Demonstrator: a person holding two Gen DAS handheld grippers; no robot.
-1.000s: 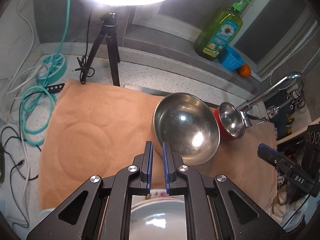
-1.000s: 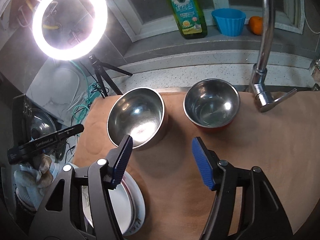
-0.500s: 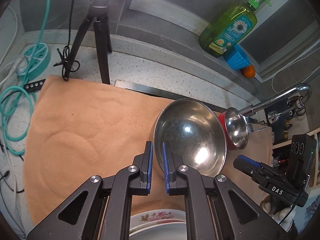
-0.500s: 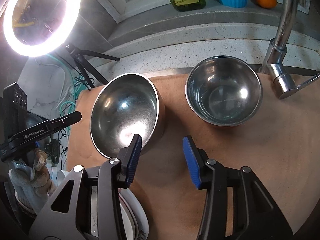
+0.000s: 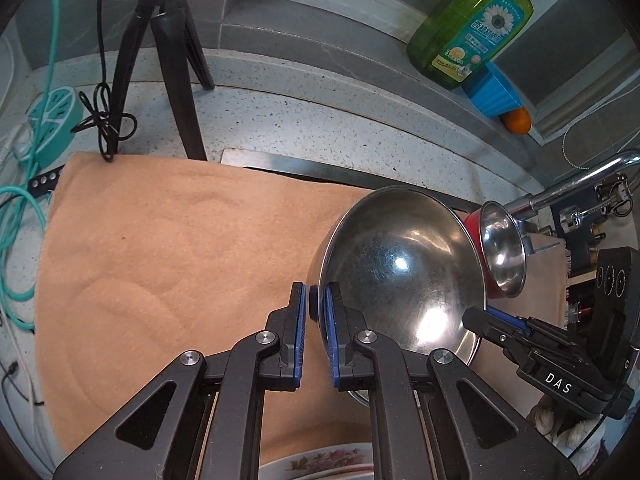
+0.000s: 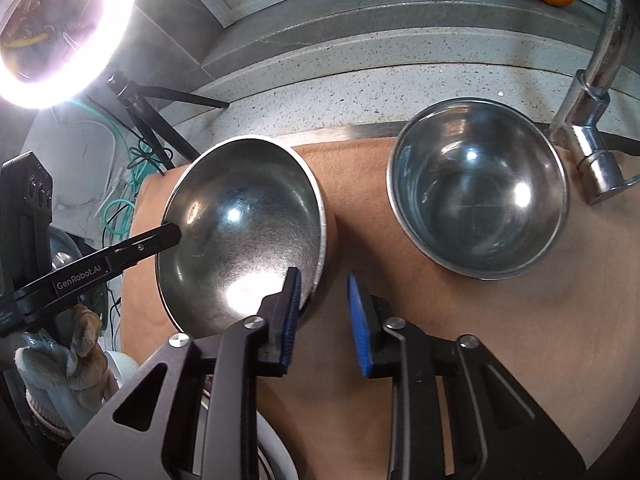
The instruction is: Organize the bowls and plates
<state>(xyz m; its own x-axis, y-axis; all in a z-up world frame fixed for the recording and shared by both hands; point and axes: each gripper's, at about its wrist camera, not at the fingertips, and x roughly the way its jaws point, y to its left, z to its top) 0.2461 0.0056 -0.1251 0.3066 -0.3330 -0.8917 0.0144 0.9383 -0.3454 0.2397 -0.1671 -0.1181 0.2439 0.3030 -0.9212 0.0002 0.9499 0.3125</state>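
1. The large steel bowl (image 5: 400,272) sits tipped on the orange cloth (image 5: 160,240), toward the cloth's far edge.
2. The left gripper (image 5: 316,308) has its fingers closed on the bowl's rim.
3. The right gripper (image 6: 324,292) has just been closing. Its fingers straddle the opposite rim, but the outer finger is not touching yet, so I read no grip there.
4. The small red-sided bowl (image 6: 476,196) stands upright and separate at the far edge, beside the faucet (image 6: 592,136).
5. The floral-rimmed plates (image 5: 320,460) lie at the cloth's near edge and look stacked.
6. My guess on progress: the plates are done and the bowls are not yet nested or placed.
7. Readable writing is "DAS" on the right gripper and "GenRobot.AI" on the left. The green soap bottle (image 5: 472,28) has a sunflower label whose text is unreadable.
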